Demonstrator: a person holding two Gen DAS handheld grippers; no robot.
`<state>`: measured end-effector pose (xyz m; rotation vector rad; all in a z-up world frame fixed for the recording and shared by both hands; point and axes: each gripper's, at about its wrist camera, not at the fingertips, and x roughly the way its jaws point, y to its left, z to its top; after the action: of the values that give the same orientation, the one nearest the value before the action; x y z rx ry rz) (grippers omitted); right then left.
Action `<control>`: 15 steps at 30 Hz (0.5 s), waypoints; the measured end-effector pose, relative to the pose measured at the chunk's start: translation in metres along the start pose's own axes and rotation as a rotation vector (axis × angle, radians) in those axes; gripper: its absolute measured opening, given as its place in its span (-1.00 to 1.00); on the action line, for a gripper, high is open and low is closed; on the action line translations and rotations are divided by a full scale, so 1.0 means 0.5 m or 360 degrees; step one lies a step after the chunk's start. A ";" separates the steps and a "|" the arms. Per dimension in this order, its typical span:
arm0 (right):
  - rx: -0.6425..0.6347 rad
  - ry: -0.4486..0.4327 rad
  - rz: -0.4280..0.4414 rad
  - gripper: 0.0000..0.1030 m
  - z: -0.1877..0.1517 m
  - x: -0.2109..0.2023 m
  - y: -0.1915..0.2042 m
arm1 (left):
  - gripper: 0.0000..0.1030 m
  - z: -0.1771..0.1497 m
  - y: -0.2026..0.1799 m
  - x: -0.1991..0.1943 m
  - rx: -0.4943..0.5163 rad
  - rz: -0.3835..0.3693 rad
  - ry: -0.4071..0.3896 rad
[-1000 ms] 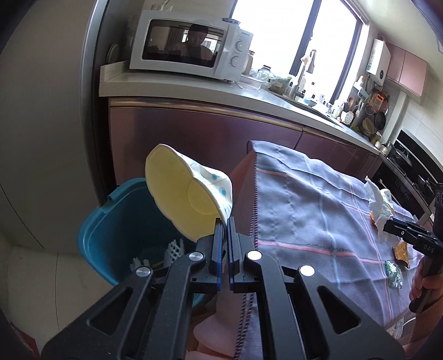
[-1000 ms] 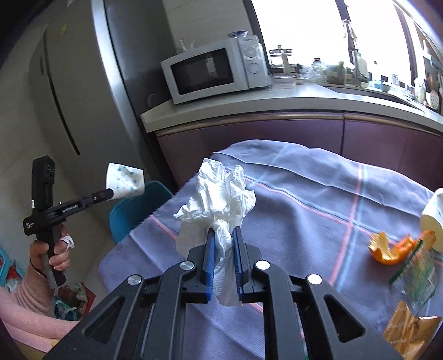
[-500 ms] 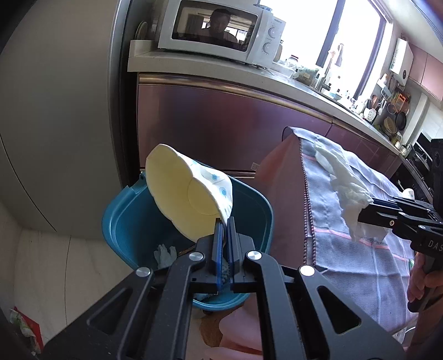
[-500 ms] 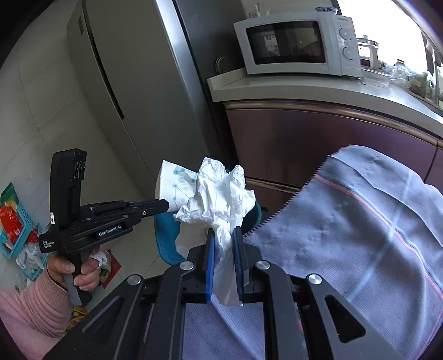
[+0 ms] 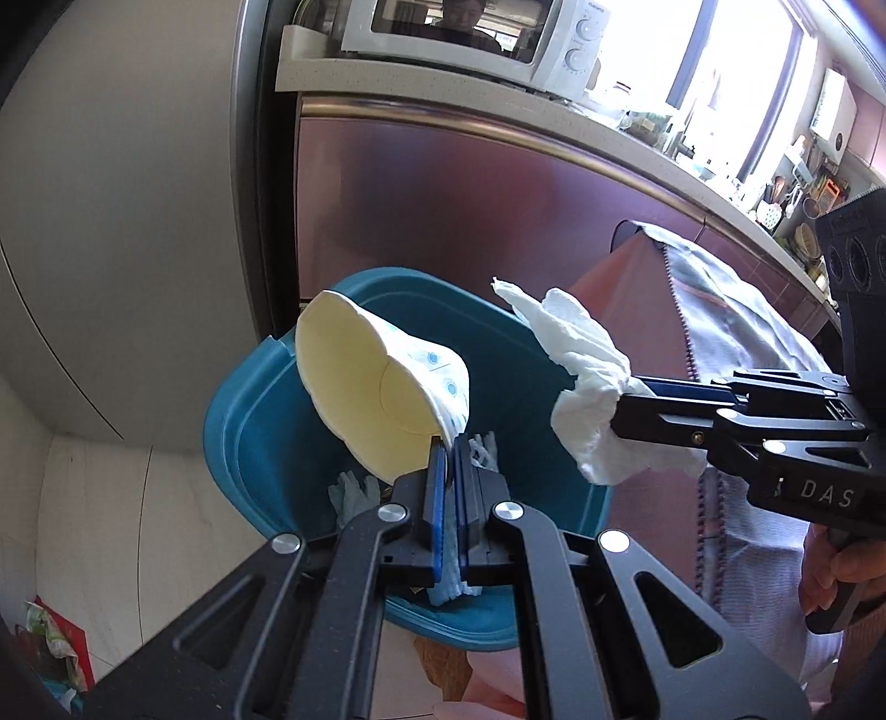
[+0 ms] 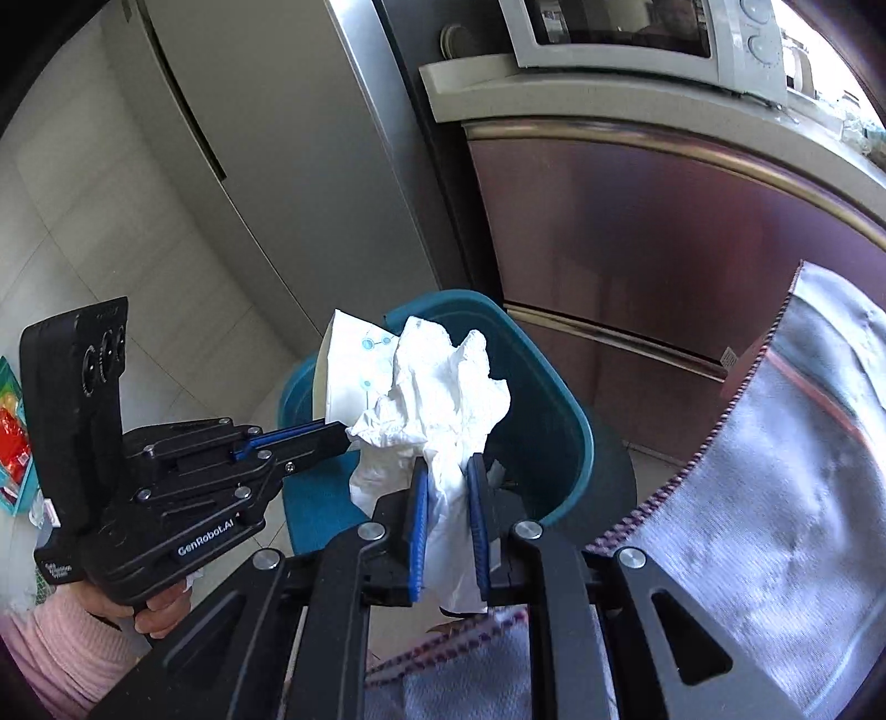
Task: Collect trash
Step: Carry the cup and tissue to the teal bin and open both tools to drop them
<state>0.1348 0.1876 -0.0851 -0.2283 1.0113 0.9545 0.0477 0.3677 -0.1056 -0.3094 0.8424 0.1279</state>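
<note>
My left gripper (image 5: 449, 443) is shut on a crushed paper cup (image 5: 376, 399), white with blue dots and a yellowish inside, and holds it over the open teal trash bin (image 5: 249, 432). My right gripper (image 6: 446, 471) is shut on a crumpled white tissue (image 6: 443, 387) and holds it over the same bin (image 6: 554, 421). In the left wrist view the right gripper (image 5: 626, 410) comes in from the right with the tissue (image 5: 581, 354). In the right wrist view the left gripper (image 6: 338, 432) comes in from the left with the cup (image 6: 354, 360). Some whitish trash (image 5: 354, 493) lies in the bin.
The bin stands on the floor between a grey fridge (image 6: 288, 138) and maroon cabinets (image 5: 470, 205) with a microwave (image 5: 470, 39) on the counter. The table's grey checked cloth (image 6: 775, 498) hangs at the right. Colourful packets (image 6: 14, 443) lie on the floor at the left.
Both grippers have moved from the table side to above the bin, still holding the cup and the tissue. The two grippers now sit close together.
</note>
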 end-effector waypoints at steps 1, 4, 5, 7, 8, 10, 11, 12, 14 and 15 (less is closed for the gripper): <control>0.0006 0.0010 -0.0014 -0.74 0.002 0.008 -0.002 | -0.92 -0.001 0.002 0.007 -0.0002 0.0001 0.0011; 0.0043 0.0051 -0.0024 -0.68 0.011 0.026 -0.007 | -0.91 -0.001 0.004 0.027 0.0005 0.0017 0.0035; 0.0046 0.0055 -0.0025 -0.61 0.017 0.030 -0.007 | -0.91 0.000 0.003 0.032 0.0006 0.0024 0.0038; 0.0051 0.0059 -0.0039 -0.59 0.025 0.033 -0.004 | -0.90 -0.003 0.004 0.041 0.0008 0.0024 0.0047; 0.0060 0.0058 -0.0044 -0.59 0.026 0.034 -0.005 | -0.88 -0.004 0.005 0.045 0.0006 0.0025 0.0049; 0.0081 0.0062 -0.0046 -0.54 0.025 0.036 -0.006 | -0.86 -0.003 0.001 0.049 0.0001 0.0021 0.0049; 0.0090 0.0054 -0.0045 -0.51 0.024 0.034 -0.008 | -0.84 -0.003 -0.001 0.050 0.0002 0.0022 0.0045; 0.0101 0.0042 -0.0043 -0.49 0.024 0.031 -0.010 | -0.82 -0.006 -0.003 0.050 0.0003 0.0022 0.0039; 0.0119 0.0027 -0.0035 -0.45 0.022 0.027 -0.014 | -0.82 -0.008 -0.010 0.046 0.0007 0.0023 0.0025; 0.0126 0.0019 -0.0036 -0.44 0.019 0.025 -0.016 | -0.81 -0.009 -0.010 0.042 0.0008 0.0022 0.0017</control>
<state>0.1489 0.1953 -0.0918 -0.1792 1.0536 0.8916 0.0594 0.3615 -0.1233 -0.2999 0.8555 0.1369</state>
